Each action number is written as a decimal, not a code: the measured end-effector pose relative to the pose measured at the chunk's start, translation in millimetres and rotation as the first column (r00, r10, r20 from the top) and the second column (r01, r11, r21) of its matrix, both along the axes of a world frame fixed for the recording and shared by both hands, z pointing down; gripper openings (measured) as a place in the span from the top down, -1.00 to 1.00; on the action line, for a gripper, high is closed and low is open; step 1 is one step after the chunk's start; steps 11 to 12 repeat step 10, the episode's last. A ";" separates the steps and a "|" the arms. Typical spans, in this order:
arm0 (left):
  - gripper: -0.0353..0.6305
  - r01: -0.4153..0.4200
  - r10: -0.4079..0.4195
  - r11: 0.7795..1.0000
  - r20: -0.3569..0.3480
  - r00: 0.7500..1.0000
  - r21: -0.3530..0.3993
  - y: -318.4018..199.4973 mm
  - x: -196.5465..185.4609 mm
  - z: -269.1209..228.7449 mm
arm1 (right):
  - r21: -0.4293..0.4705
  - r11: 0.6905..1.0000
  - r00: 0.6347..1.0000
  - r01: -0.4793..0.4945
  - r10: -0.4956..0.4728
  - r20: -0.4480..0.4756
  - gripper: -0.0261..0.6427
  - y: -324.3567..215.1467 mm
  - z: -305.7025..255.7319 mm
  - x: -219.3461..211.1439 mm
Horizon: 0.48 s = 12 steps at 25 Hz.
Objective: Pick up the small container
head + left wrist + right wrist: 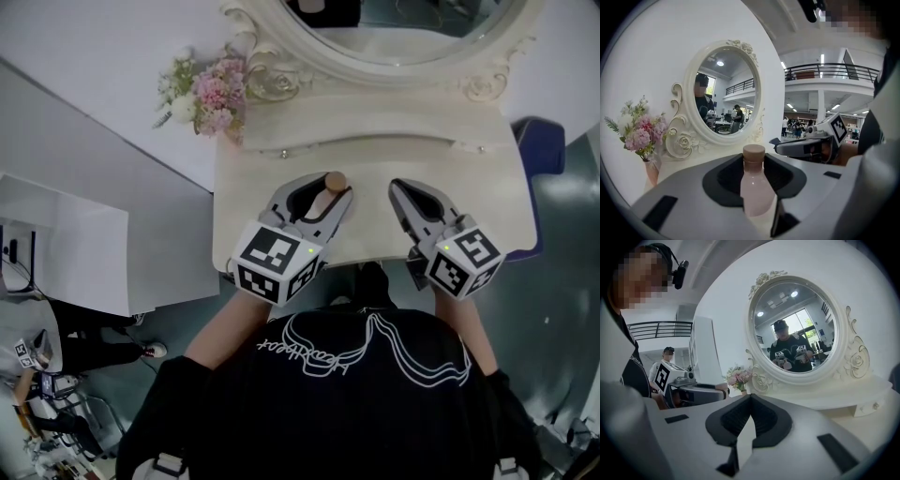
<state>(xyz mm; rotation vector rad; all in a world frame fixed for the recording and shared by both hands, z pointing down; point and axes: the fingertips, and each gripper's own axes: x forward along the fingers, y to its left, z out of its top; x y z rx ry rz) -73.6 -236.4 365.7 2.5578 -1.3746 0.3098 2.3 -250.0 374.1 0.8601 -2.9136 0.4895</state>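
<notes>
The small container is a pale pink bottle (757, 194) with a tan cap (335, 180). My left gripper (323, 194) is shut on the bottle's body over the cream vanity table (375, 155). In the left gripper view the bottle stands up between the dark pads (724, 180), and its cap clears the left gripper (754, 164). Whether the bottle's base touches the table is hidden. My right gripper (401, 190) hovers over the table to the right, apart from the bottle. In the right gripper view the right gripper (750, 401) has its tips together and holds nothing.
An oval mirror (394, 37) in an ornate white frame stands at the table's back. A pink flower bouquet (211, 94) sits at the back left corner. A blue seat (546, 141) shows past the table's right edge, and a white panel (66, 244) stands to the left.
</notes>
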 end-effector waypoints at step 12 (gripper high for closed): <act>0.48 0.009 -0.009 1.000 -0.006 1.000 0.001 -4.1 1.6 -1.1 | -0.012 1.000 1.000 0.003 -0.003 0.013 0.91 -4.5 3.2 2.6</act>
